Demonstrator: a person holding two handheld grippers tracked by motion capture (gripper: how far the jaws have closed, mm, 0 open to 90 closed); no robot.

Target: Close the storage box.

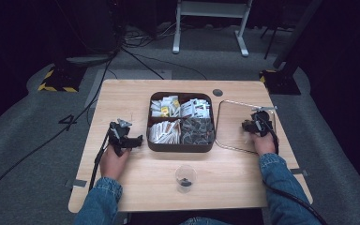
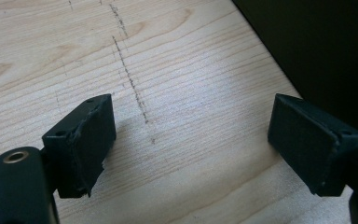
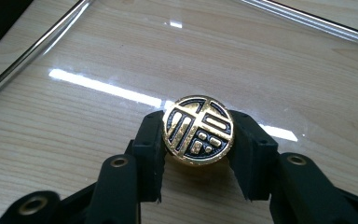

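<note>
A round black-and-gold medallion [image 3: 198,130] with a raised character on its face sits between the jaws of my right gripper [image 3: 198,140], which is shut on it, both pads against its edge. It is held just above the clear glass tray [image 3: 121,56]. In the high view my right gripper [image 1: 252,124] is over the glass tray [image 1: 225,126] at the table's right. My left gripper [image 2: 191,140] stands open over bare wood, nothing between its pads. In the high view my left gripper [image 1: 132,140] rests on the table left of the brown box [image 1: 180,146].
The brown box holds several compartments of packets [image 1: 194,108]. A small clear cup [image 1: 186,177] with something dark in it stands near the table's front edge. A dark round cap [image 1: 217,92] lies at the back. A pencil line [image 2: 130,79] crosses the wood.
</note>
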